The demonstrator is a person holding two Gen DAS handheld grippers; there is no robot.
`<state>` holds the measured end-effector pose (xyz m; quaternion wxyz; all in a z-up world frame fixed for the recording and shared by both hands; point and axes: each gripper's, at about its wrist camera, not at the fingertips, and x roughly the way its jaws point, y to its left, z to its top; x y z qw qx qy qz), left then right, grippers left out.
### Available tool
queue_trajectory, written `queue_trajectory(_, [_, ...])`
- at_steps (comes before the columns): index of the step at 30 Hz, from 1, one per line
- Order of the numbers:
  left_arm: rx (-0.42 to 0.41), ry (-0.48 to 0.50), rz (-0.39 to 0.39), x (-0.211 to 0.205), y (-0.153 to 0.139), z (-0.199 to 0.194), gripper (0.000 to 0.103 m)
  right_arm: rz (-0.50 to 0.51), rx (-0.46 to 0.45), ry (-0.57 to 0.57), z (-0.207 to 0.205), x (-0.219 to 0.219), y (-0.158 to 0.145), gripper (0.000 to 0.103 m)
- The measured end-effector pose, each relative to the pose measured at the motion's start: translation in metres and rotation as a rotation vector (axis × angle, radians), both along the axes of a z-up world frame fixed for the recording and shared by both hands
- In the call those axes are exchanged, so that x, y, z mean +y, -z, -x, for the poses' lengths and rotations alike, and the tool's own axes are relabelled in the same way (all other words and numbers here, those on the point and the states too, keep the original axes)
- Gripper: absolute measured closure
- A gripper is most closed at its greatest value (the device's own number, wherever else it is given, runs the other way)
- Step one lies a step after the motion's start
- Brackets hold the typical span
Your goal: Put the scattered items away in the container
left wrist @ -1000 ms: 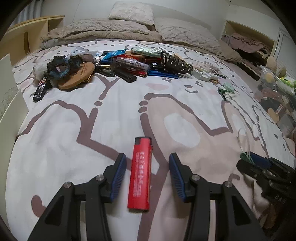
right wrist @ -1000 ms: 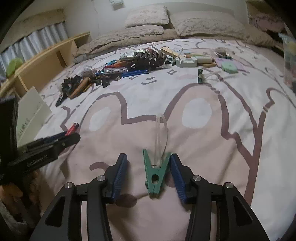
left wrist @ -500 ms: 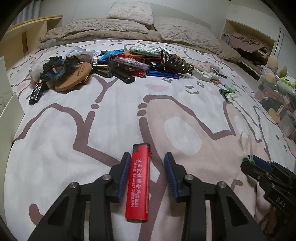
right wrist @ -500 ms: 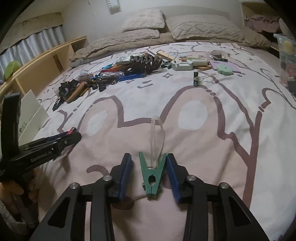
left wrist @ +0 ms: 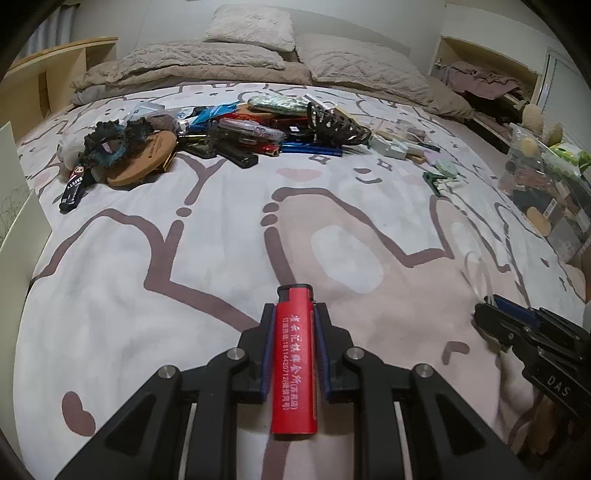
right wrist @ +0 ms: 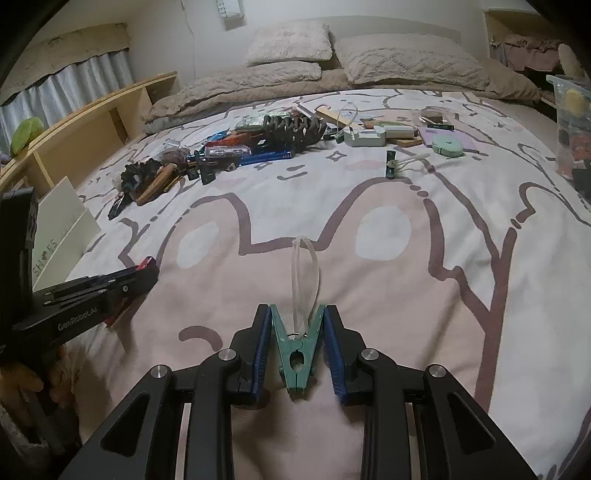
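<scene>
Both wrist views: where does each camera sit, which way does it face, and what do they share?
Left wrist: sits behind the left gripper, faces up the bed toward the pillows; its fingers clamp a red lighter.
Right wrist: sits behind the right gripper, faces the same way; its fingers squeeze a green clothespin.
Shared: the patterned bedspread, the clutter pile, and each other's gripper at the frame edge.
</scene>
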<state>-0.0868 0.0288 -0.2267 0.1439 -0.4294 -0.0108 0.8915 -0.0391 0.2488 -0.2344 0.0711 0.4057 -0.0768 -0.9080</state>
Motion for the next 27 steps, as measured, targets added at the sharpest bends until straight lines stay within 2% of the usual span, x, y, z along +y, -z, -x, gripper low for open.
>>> queue_trajectory(15, [0.049, 0.001, -0.028, -0.004, -0.024, -0.024, 0.084, -0.015, 0.036, -0.019, -0.011, -0.011, -0.018, 0.074])
queue_trajectory(22, [0.049, -0.007, -0.029, -0.008, -0.024, -0.029, 0.084, -0.079, -0.058, -0.051, 0.004, -0.025, 0.003, 0.074])
queue_trajectory(27, [0.051, -0.007, -0.029, -0.009, -0.024, -0.030, 0.084, -0.119, -0.060, -0.037, 0.010, -0.030, 0.007, 0.074])
